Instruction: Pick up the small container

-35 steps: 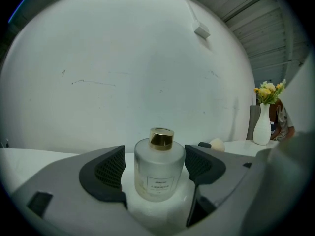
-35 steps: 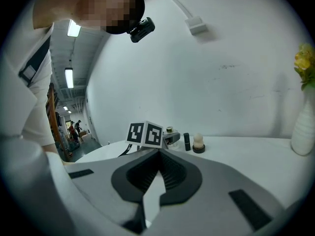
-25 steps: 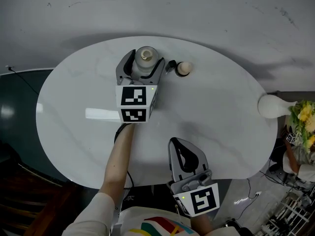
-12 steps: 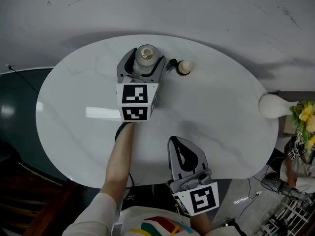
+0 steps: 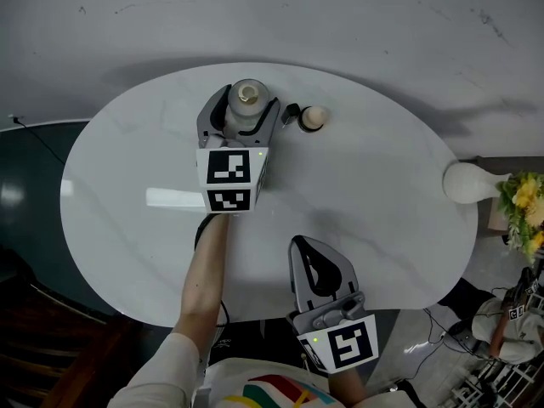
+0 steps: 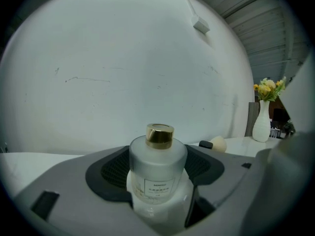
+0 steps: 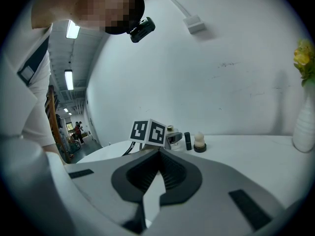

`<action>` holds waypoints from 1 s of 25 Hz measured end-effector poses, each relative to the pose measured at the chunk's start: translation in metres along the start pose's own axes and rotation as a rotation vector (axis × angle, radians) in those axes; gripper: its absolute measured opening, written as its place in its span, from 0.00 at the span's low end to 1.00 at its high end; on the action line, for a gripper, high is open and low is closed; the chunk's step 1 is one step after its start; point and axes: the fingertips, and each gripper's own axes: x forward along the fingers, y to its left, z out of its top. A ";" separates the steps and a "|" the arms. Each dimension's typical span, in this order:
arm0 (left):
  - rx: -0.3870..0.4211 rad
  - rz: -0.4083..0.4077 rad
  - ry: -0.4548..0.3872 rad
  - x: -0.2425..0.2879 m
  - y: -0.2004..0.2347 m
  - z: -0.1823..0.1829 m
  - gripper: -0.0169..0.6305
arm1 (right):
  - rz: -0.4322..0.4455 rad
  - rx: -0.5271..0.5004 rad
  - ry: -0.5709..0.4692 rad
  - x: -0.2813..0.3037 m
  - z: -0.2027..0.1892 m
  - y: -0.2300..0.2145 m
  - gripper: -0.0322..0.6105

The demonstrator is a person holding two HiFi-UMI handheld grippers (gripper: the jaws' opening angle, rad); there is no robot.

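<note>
We have the left gripper [image 5: 246, 111] closed on the small container [image 6: 157, 163], a frosted bottle with a gold cap. Its fingers [image 5: 212, 113] press the bottle's two flanks low on the body, below the shoulder. We judge this grip was chosen so the cap stays free and the rounded glass sits deep in the ribbed pads instead of slipping out. The bottle stands upright between the fingers on the far side of the white table [image 5: 382, 211]. We cannot tell whether its base has left the surface.

The right gripper [image 7: 158, 156] has its fingers closed on nothing. It hangs at the table's near edge, well apart from the bottle, probably parked out of the way.

Just to the right of the left fingers stand a small dark tube [image 5: 291, 113] and a cream rounded piece on a dark base [image 5: 314, 117]. Both are close enough to be knocked if the bottle swings that way, so a straight lift looks safest. A white vase [image 5: 467, 182] with yellow flowers [image 5: 525, 206] sits far off to the right and blocks nothing.
</note>
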 end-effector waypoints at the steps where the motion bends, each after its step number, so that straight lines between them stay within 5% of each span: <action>1: 0.008 -0.003 -0.004 -0.001 -0.001 0.001 0.56 | -0.001 -0.001 -0.001 0.000 0.001 0.000 0.07; 11: 0.014 0.013 -0.075 -0.024 -0.004 0.057 0.56 | -0.009 -0.040 -0.053 -0.005 0.033 0.001 0.07; 25: 0.065 0.097 -0.215 -0.116 0.004 0.204 0.56 | -0.044 -0.124 -0.245 -0.045 0.148 0.014 0.07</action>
